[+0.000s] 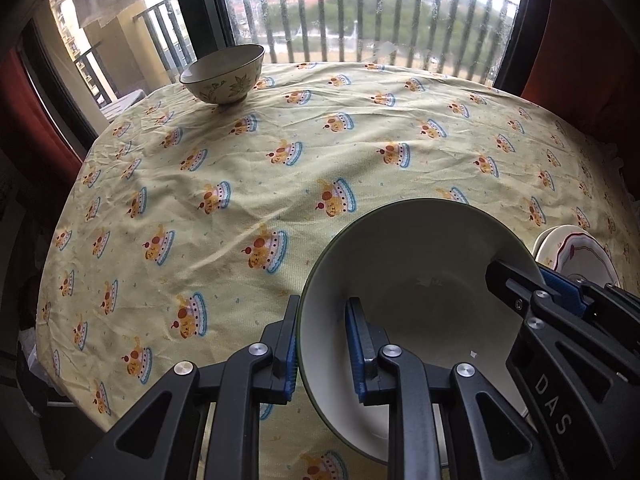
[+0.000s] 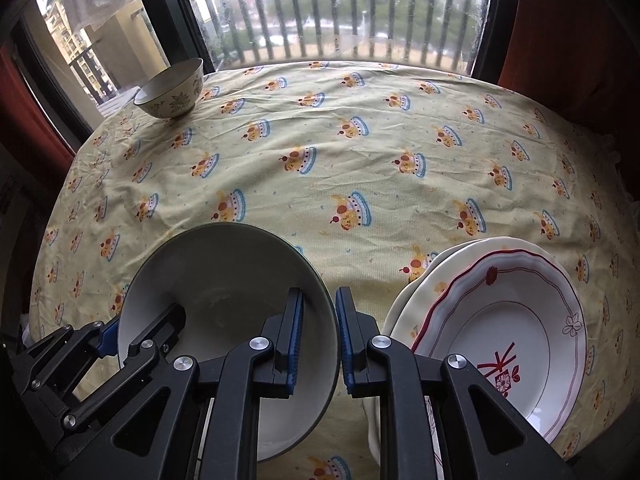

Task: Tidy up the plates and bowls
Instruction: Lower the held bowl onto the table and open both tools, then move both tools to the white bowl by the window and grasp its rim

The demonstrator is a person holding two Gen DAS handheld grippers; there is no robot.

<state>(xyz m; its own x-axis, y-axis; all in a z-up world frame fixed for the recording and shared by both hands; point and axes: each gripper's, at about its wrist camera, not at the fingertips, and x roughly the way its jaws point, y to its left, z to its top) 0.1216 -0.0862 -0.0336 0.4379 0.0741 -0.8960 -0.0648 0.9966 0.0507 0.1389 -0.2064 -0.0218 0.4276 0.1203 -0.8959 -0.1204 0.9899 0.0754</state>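
Note:
A large pale bowl with a dark green rim [image 1: 416, 280] sits near the table's front edge, also in the right wrist view [image 2: 224, 280]. My left gripper [image 1: 324, 344] straddles its left rim, one finger outside and one inside, with a gap to the rim. My right gripper [image 2: 320, 336] straddles its right rim the same way, and shows in the left wrist view [image 1: 536, 288]. A small floral bowl [image 1: 222, 74] stands at the far left, also in the right wrist view [image 2: 170, 88]. A stack of plates [image 2: 496, 332] lies right of the large bowl, the top one white with red trim.
A yellow tablecloth with cake prints [image 1: 280, 184] covers the round table. Behind it are a window and balcony railing [image 1: 360, 12]. Red curtains [image 2: 560, 20] hang at both sides.

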